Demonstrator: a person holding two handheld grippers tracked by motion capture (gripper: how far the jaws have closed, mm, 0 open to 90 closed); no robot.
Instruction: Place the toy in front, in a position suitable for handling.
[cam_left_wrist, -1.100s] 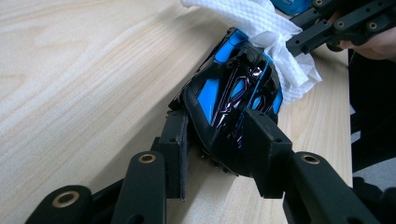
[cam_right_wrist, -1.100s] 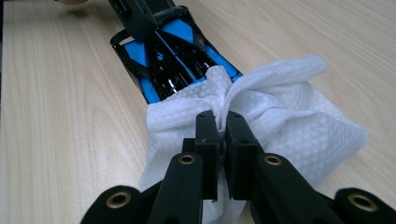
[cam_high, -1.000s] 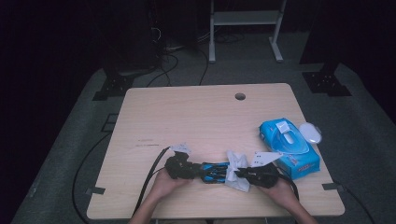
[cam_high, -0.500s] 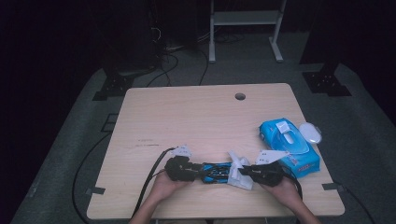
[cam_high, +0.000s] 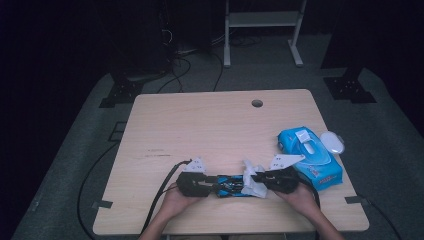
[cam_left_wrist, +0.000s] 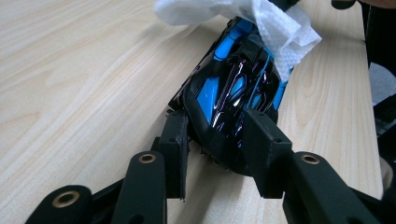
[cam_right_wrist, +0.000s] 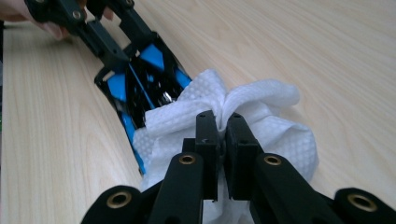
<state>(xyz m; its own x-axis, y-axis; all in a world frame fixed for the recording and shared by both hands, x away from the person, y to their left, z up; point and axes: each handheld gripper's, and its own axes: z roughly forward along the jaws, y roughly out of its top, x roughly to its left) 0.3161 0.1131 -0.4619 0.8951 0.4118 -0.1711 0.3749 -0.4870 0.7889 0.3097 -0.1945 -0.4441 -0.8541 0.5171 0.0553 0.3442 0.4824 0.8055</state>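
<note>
OK, high view: L gripper (cam_high: 212, 184) and R gripper (cam_high: 261, 180) low on pale wood-grain table (cam_high: 210, 130), tips facing each other. Black-and-blue toy car (cam_high: 229, 185) lying between them near front edge, crumpled white wipe (cam_high: 251, 181) at its R end. Blue soft wipe pack (cam_high: 311, 159) w/ white flip lid just R of the R gripper, white oval object (cam_high: 332, 142) touching pack's far side; hard to tell what that is. Round cable hole (cam_high: 257, 103) near far edge. Room dark, grey floor, black cables, white stand legs (cam_high: 262, 30) behind, top cut off. Forearms cut off at bottom.

Left gripper view: L gripper (cam_left_wrist: 215, 142) clamped on glossy, angular car (cam_left_wrist: 233, 88), matte black pads against both flanks. Embossed wipe (cam_left_wrist: 271, 23) draped over far end, hiding it. Car underside not visible.

Right gripper view: R gripper (cam_right_wrist: 223, 128) pinched tight on a fold of the dimpled, bunched wipe (cam_right_wrist: 257, 116), pads nearly meeting. Wipe covers near end of car (cam_right_wrist: 140, 84); L gripper (cam_right_wrist: 119, 49) at car's far end, hand behind partly cut off.
</note>
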